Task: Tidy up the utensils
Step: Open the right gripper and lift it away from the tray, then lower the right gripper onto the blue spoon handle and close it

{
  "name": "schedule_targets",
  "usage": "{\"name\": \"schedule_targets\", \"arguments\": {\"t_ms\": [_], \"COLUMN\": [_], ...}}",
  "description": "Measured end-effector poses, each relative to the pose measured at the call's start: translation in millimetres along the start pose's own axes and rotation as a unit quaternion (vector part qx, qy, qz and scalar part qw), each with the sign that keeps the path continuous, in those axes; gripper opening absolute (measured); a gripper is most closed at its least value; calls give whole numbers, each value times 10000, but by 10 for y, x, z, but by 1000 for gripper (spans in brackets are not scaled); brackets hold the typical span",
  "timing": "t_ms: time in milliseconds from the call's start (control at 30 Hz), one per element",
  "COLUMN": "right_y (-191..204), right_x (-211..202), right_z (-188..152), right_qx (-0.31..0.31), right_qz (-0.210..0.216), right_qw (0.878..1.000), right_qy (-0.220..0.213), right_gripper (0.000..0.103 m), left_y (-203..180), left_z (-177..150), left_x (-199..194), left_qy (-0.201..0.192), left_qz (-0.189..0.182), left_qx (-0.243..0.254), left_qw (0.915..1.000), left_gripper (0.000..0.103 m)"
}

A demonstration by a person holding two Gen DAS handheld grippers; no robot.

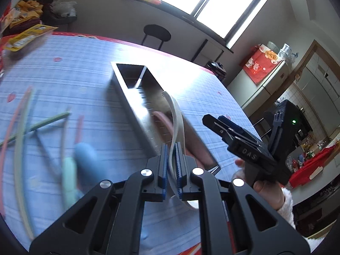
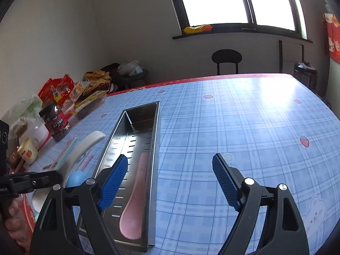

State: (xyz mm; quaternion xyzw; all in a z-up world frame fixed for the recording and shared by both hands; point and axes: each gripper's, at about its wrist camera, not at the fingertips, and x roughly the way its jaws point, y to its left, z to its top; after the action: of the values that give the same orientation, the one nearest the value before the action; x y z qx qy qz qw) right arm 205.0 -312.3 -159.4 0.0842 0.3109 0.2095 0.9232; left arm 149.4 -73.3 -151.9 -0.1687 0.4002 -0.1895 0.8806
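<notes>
A long steel utensil tray (image 1: 136, 110) (image 2: 156, 131) lies on the blue checked table. A pink spoon (image 2: 135, 201) (image 1: 162, 123) lies inside it. My left gripper (image 1: 171, 165) is shut on a white spoon (image 1: 177, 119) and holds it above the tray's near end; the white spoon also shows in the right wrist view (image 2: 85, 146), left of the tray. My right gripper (image 2: 170, 182) is open and empty over the tray's near right side; it also shows in the left wrist view (image 1: 214, 122). A blue spoon (image 1: 86, 157) (image 2: 76, 178), a light green utensil (image 1: 69, 180) and coloured chopsticks (image 1: 23, 125) lie left of the tray.
Snack bags (image 2: 63, 91), a dark jar (image 2: 55, 123) and cups (image 2: 28, 152) crowd the table's left edge. A black stool (image 2: 226, 60) stands beyond the far edge. Bare tablecloth (image 2: 244, 127) lies right of the tray.
</notes>
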Motion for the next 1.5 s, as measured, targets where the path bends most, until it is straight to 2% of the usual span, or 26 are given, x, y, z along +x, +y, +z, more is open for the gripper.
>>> {"name": "schedule_targets", "arguments": {"t_ms": [167,367,567,633,667,800,933,1033,1100,1200,1300,1500], "right_y": [-238,-349,-352,-350,-347,-321,-110,192,414,769,1134,1652], "right_x": [-15,-83,-107,-121,-124,-176,-303,-374,-375,-318,-181,65], "right_z": [-7,-3,14,13,13,12,26,-30,-99,-222,-340,-550], "right_qx": [613,827,890,857,854,793,636,315,152,-118,-399,-1021], "right_qz": [156,53,79,69,72,169,442,682,887,1184,1417,1388], "right_qw": [9980,9966,9960,9963,9963,9967,9969,9972,9959,9922,9862,9756], "right_qy": [42,-10,-32,-44,-47,-97,-154,-65,88,384,759,1363], "right_gripper": [80,80,80,80,80,80,69,58,54,40,29,16], "left_y": [-235,-248,-297,-281,-271,-241,-120,47,193,458,666,874], "left_z": [88,63,59,97,119,216,283,273,216,76,-68,-367], "left_x": [474,738,913,894,855,451,-160,-533,-728,-926,-974,-942], "left_qy": [285,384,606,638,595,180,-291,-434,-407,-250,-32,247], "left_qz": [267,746,773,682,655,544,597,786,907,984,962,727], "left_qx": [-163,-519,-345,-348,-370,-131,353,737,899,943,902,932], "left_qw": [9991,9951,9946,9950,9954,9983,9972,9932,9910,9904,9913,9927], "left_gripper": [11,10,10,19,28,35,39,40,40,40,40,39]}}
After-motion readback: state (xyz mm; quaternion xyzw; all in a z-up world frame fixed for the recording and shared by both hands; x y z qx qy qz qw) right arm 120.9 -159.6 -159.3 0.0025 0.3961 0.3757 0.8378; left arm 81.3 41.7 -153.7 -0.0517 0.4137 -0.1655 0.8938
